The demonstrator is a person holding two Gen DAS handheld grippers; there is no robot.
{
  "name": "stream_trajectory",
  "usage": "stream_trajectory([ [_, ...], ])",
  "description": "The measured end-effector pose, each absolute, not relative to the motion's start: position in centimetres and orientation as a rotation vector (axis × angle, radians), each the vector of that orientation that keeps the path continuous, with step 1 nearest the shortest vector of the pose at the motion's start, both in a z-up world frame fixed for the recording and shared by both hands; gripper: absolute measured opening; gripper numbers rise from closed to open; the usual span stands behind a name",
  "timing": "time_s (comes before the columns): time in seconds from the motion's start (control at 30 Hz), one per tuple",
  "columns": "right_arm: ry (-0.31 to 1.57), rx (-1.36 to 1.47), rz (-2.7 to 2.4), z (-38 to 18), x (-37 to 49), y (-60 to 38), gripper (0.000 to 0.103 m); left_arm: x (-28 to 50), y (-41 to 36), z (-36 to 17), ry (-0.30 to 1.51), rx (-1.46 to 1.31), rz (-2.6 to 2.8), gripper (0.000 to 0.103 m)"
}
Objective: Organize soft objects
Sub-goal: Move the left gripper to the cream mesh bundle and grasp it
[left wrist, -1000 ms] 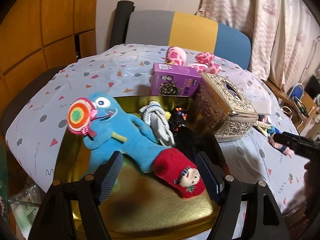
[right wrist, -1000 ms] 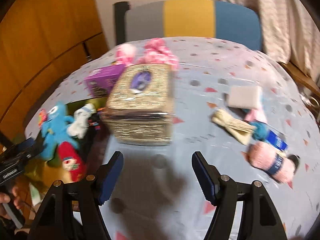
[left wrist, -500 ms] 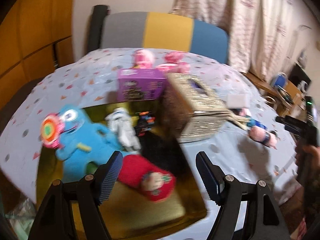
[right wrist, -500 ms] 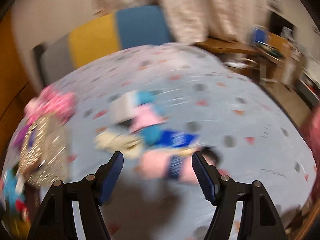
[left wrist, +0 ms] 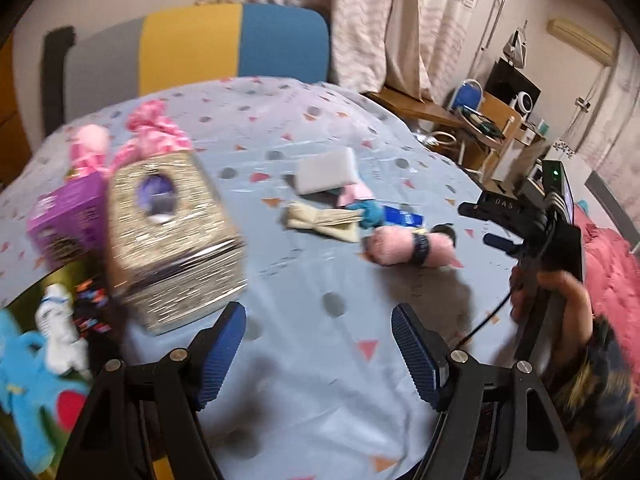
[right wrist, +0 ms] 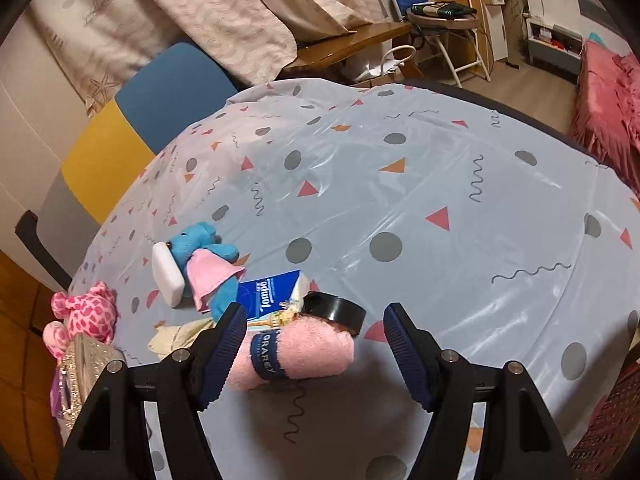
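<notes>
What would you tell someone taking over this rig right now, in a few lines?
Left gripper: open, empty, over bare tablecloth.
Right gripper: open, empty, hovering by the rolled pink towel, not gripping it.
Done: blue plush, white sock and a red soft item lie in the gold tray.
Left: the pink towel, cream cloth, small blue elephant with its pink cloth, white sponge and pink spotted plush are on the table outside the tray.
Likely next: close the right gripper on the pink towel.
</notes>
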State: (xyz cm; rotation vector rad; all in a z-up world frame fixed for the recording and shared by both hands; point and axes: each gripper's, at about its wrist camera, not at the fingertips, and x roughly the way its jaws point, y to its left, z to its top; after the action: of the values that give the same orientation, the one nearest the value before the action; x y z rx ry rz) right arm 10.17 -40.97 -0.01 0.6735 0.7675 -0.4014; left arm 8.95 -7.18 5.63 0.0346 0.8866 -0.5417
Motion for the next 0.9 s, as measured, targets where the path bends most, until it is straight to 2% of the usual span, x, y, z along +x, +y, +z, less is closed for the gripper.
stream_trajectory([
  [0.2,0.746,0.722,-0.367,0.1,10.0,-41.2,0.072,13.3,-12.9,4.1,0.984,0.016,-0.565,0.075],
  [0.5,0.731,0.754,-0.312,0.2,10.1,-41.2,0.072,20.5,-17.2,-0.1,1.143,-0.124,-0.451,0.076],
  [0.9,0.741,0.794,-0.225,-0.1,10.5,-40.8,0.072,28.2,-20.6,-4.5,1.212,-0.169,-0.271,0.076],
])
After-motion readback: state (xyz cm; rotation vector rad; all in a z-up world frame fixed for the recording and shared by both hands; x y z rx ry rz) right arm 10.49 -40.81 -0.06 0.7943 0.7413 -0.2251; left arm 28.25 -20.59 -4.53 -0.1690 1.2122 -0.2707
